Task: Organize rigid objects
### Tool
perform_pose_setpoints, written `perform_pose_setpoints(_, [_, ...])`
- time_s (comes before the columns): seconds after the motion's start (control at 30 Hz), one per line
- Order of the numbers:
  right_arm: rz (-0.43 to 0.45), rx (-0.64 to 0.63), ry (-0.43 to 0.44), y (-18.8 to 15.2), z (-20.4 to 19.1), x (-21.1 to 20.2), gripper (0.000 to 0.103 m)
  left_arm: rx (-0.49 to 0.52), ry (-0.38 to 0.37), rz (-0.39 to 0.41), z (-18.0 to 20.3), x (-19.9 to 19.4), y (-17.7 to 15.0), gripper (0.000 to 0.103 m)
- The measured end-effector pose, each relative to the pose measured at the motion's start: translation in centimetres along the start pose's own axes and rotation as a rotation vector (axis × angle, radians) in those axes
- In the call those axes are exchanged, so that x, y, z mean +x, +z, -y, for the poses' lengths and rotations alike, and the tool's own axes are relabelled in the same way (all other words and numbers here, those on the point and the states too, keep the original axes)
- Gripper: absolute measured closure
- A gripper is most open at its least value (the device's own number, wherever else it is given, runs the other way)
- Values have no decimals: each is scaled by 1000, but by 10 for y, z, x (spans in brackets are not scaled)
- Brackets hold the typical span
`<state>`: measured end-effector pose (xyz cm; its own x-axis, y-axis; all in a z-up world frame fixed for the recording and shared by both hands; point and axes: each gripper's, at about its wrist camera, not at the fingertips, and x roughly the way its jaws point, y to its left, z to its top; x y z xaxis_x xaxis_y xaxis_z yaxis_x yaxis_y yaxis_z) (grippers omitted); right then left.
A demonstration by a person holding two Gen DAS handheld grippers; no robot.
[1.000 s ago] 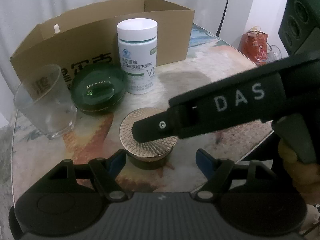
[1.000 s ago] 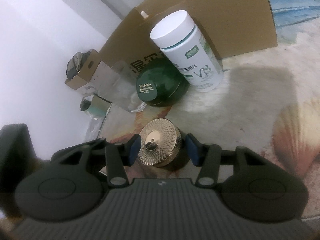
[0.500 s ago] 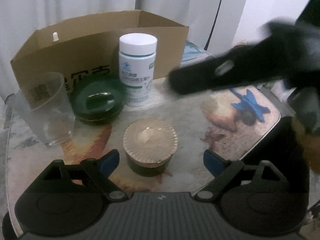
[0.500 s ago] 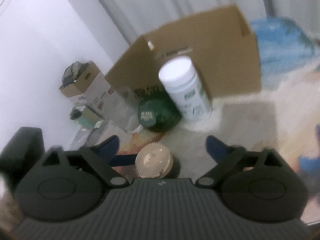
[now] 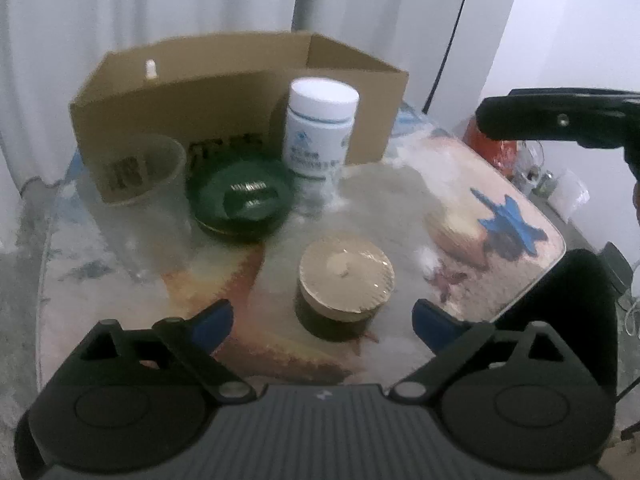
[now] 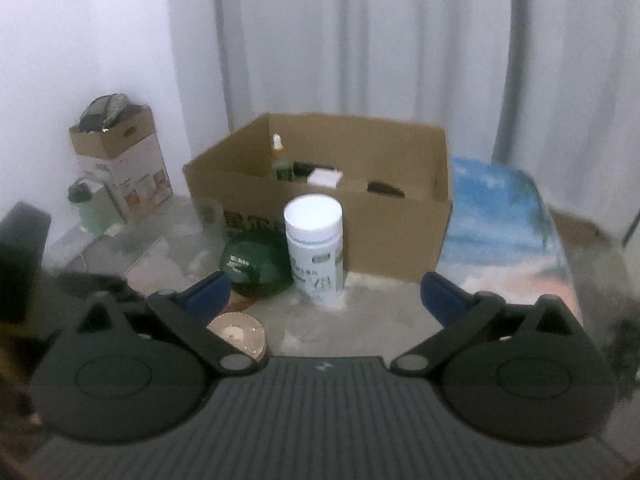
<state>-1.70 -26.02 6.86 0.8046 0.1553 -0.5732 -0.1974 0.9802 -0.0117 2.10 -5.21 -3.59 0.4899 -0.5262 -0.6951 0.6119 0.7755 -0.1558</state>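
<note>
A gold-lidded jar [image 5: 346, 280] stands on the patterned table [image 5: 380, 200], just ahead of my left gripper [image 5: 322, 316]. That gripper's jaws are opening; its blue pads stay well clear of the jar on both sides. My right gripper [image 6: 326, 290] hangs open and empty above the table, with the jar [image 6: 238, 332] low at its left. One of its fingers [image 5: 560, 120] shows at the upper right of the left wrist view. Behind stand a white pill bottle [image 5: 322, 132], a green round tin [image 5: 244, 200] and a clear glass [image 5: 146, 184], in front of an open cardboard box [image 5: 224, 92].
The cardboard box [image 6: 392, 240] holds a small dropper bottle [image 6: 278, 156] and a few other items. A smaller carton [image 6: 120, 160] stands off the table at the left. The table's rounded edge [image 5: 556, 256] runs close on the right, with a red bag [image 5: 488, 148] beyond it.
My right gripper let go of the gold-lidded jar, opened wide and rose away from it. My left gripper drew back while its jaws widened.
</note>
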Motion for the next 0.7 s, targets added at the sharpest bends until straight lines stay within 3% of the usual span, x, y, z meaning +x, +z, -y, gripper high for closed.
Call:
perform_pose_setpoints(0.17, [85, -110, -79, 2, -9, -15, 1, 19, 16, 50, -3, -6, -6, 0])
perform_pose_setpoints(0.27, [115, -162, -45, 1, -12, -18, 1, 33, 21, 38, -3, -4, -7, 0])
perform_pose_setpoints(0.47, [63, -21, 36, -12, -15, 2, 1, 121, 54, 36, 14, 1, -10, 1])
perform_pose_setpoints(0.7, [-24, 142, 141, -39, -19, 42, 3, 163, 69, 23, 21, 13, -13, 13])
